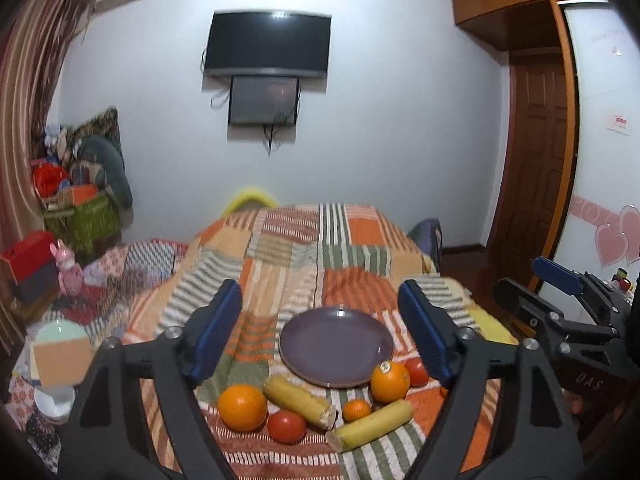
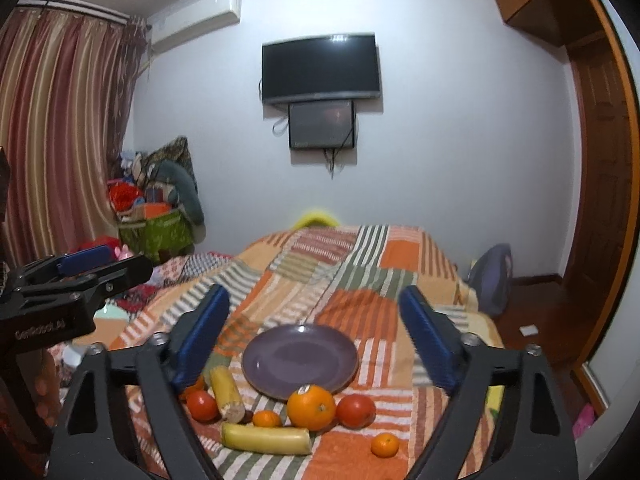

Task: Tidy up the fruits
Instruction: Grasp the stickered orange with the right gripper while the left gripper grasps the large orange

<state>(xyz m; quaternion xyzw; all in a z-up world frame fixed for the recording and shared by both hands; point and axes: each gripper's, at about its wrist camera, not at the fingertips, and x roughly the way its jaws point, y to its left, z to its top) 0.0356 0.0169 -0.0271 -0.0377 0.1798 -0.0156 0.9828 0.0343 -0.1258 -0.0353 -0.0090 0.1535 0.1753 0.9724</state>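
Both tools, left (image 1: 320, 332) and right (image 2: 310, 332), gape empty; approach fruit beside the plate (image 2: 256, 364) squarely, gripping gently.

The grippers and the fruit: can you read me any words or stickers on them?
"DAS" on the right gripper's black body.
"GenRobot.AI" on the left gripper's black body, blurred, so not certain.
Sticker on the big orange: too small to read.
Red-and-white sign on the white wardrobe door: too blurred to read.
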